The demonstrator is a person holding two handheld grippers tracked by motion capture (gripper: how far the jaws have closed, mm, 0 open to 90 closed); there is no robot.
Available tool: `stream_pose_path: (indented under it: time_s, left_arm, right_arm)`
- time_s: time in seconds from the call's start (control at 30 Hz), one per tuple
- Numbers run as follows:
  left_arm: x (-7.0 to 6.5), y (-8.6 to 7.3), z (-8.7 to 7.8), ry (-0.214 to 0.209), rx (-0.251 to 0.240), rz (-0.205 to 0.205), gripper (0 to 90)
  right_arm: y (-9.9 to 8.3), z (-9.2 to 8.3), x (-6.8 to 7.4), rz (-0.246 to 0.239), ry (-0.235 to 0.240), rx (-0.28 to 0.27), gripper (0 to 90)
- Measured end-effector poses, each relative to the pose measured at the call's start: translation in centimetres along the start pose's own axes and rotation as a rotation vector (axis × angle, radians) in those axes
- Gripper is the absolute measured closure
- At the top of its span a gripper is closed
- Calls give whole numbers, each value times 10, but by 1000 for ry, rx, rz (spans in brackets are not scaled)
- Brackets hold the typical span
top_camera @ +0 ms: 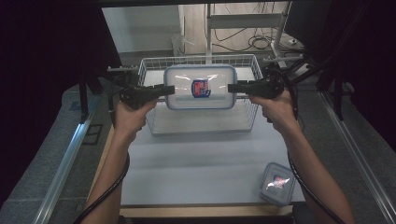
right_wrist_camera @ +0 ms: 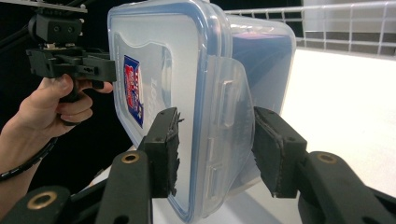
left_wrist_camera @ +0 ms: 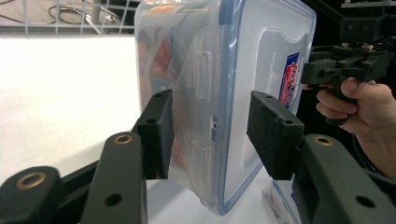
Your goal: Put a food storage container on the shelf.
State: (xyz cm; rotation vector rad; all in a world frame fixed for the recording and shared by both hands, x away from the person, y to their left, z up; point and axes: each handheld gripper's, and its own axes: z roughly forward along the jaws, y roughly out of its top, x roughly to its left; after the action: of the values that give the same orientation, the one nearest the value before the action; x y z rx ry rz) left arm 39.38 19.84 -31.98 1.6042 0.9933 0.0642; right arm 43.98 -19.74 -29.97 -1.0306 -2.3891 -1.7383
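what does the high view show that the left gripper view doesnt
High view alone: the second, smaller lidded container near the table's front right edge, the whole wire basket beneath the lifted box, and both forearms.

Left gripper view alone: a close look at the left gripper, its pads pressing the box's short end across the side latch flap, and coloured contents behind the clear wall.

Both: the large clear lidded container with its red and blue label, held at its two short ends, and the right gripper in the person's hand.
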Motion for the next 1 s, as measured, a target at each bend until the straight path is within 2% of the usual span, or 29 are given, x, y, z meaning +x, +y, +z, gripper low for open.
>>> stream_pose_path:
  time_s: [0.1,0.4,0.57,1.0]
  left_arm:
    - [2,6,2,5,2,0,520]
    - [18,20,13,16,9,-47,518]
    - [26,23,17,26,14,-68,516]
    - [35,25,20,35,21,-98,514]
  right_arm:
    - [7,3,-6,9,3,-4,528]
    - [23,14,-24,52,2,-10,526]
    - [28,22,-31,75,-3,-1,523]
    - [33,32,-41,118,-3,21,519]
